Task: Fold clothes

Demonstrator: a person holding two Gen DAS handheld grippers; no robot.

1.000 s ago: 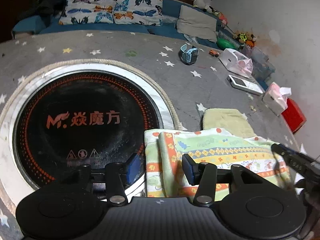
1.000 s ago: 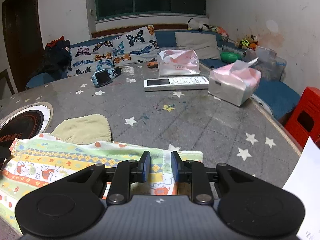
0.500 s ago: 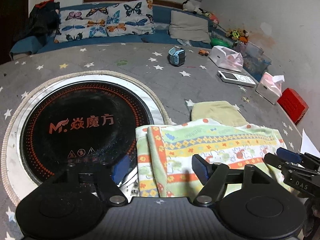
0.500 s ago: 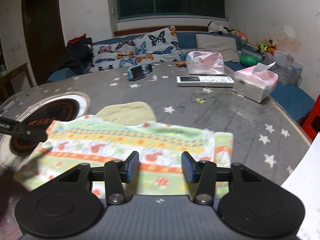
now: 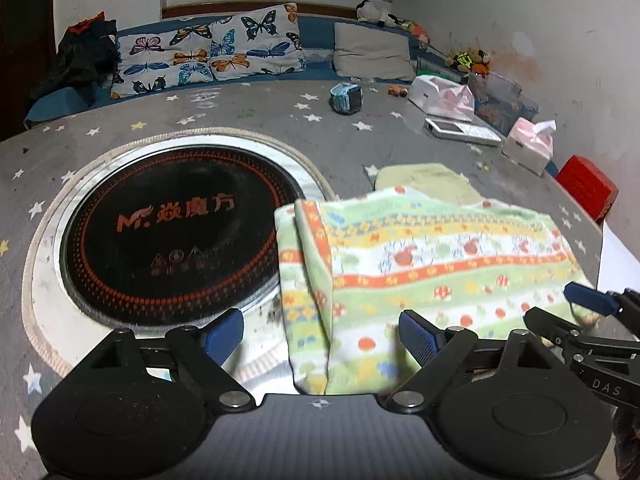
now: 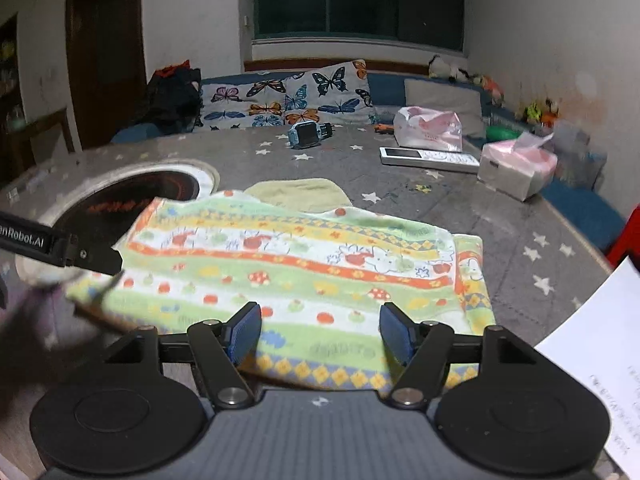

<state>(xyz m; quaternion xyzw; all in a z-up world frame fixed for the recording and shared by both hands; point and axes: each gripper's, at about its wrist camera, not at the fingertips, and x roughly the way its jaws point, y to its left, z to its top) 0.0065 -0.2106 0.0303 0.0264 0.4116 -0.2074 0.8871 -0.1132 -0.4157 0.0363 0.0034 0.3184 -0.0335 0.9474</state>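
The folded green and orange patterned cloth (image 5: 420,272) is lying flat on the grey star-printed bench (image 5: 248,120), its left end overlapping the rim of the round black cooktop (image 5: 168,232). A folded pale yellow cloth (image 6: 300,194) is touching its far edge. The left tool (image 5: 322,338) and right tool (image 6: 320,332) are standing apart, having just been opening, gripping nothing. A white remote (image 6: 428,158) and pink tissue box (image 6: 516,168) are sitting well beyond. A white paper (image 6: 600,380) is lying at the right edge.
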